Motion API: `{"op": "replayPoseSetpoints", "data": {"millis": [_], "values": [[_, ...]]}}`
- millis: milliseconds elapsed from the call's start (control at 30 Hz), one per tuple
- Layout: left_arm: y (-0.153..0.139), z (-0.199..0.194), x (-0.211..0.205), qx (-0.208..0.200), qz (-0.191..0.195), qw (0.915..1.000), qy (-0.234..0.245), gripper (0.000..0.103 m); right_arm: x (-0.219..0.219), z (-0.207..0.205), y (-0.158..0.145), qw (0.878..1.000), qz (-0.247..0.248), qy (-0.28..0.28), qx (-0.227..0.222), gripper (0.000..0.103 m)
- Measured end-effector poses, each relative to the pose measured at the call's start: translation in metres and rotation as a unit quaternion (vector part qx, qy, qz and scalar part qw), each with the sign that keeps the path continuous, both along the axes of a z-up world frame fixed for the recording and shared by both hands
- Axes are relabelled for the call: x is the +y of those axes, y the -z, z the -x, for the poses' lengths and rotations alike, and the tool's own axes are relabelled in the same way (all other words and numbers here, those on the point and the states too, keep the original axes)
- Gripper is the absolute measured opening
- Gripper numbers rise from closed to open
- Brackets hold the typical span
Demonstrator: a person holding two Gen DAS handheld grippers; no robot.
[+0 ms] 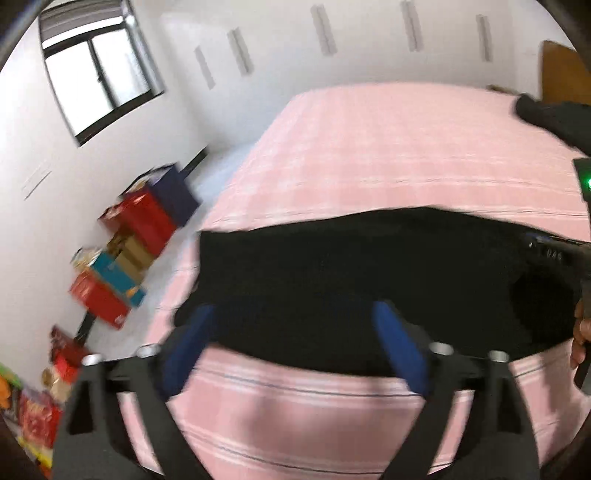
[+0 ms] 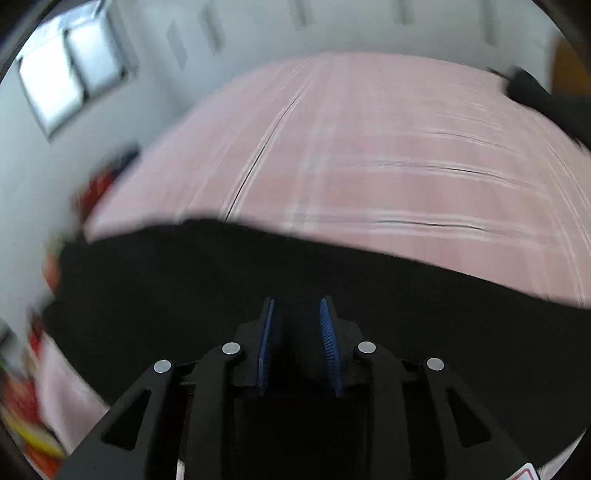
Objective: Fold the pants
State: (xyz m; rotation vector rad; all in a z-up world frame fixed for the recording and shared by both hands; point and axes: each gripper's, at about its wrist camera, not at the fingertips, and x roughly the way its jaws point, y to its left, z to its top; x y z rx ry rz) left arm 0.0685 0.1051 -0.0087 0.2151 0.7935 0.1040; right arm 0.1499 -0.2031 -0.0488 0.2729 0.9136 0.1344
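One pair of black fabric pants [image 1: 369, 280] lies as a single dark band across the near part of one bed covered by a pink checked sheet with white and dark stripes [image 1: 388, 147], pink cloth showing both beyond the pants and in front of them. The left gripper [image 1: 295, 343], a black two-finger tool with two blue pads [image 1: 397, 343], hangs over the near edge of the pants with its fingers spread wide and nothing caught between them; the pads sit over the fabric's edge, blurred. The right gripper [image 2: 297, 332] has the same build, and its two blue ribbed pads [image 2: 328, 343] stand a narrow gap apart above the black pants [image 2: 258, 280]; only dark cloth shows in that gap, and I cannot tell whether any of it is pinched or whether the pads are merely over it. In the left wrist view the right tool's dark body and part of a hand [image 1: 578, 332] appear at the right edge. A second dark item [image 1: 546, 114] lies at the far right corner of the bed; what it is cannot be made out. One dark-framed window [image 1: 99, 70] is set in the white wall, five grey vertical strips [image 1: 323, 29] mark the far wall, and a row of red, blue and brown cardboard boxes [image 1: 125, 251] stands on the floor along the left, too blurred to count.
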Motion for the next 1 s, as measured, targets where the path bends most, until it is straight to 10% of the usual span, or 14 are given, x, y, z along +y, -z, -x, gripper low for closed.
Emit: {"op": "replayPoseSetpoints", "data": {"millis": [167,300,633,733,867,1000], "values": [[0.03,-0.002,-0.071,0.035,0.019,0.998,0.049,0.09,-0.154,0.084,-0.011,0.986,0.055,0.156,0.006,0.053],[0.045,0.003,-0.113,0.04,0.026,0.9977,0.048,0.09,-0.283,0.164,0.001,0.958,0.026,0.282,0.046,0.054],[0.076,0.008,-0.135,0.029,0.02,0.9986,0.038,0.09,-0.356,0.188,0.056,0.953,-0.003,0.291,0.087,0.053],[0.075,0.01,-0.137,0.025,0.014,0.9986,0.043,0.09,-0.348,0.172,0.051,0.965,0.01,0.251,0.072,0.009],[0.071,0.015,-0.141,0.017,0.011,0.9981,0.058,0.091,-0.349,0.169,0.017,0.964,0.085,0.25,0.018,0.009],[0.074,0.018,-0.15,0.016,-0.002,0.9973,0.072,0.092,-0.371,0.176,0.06,0.965,0.035,0.251,0.07,0.024]]}}
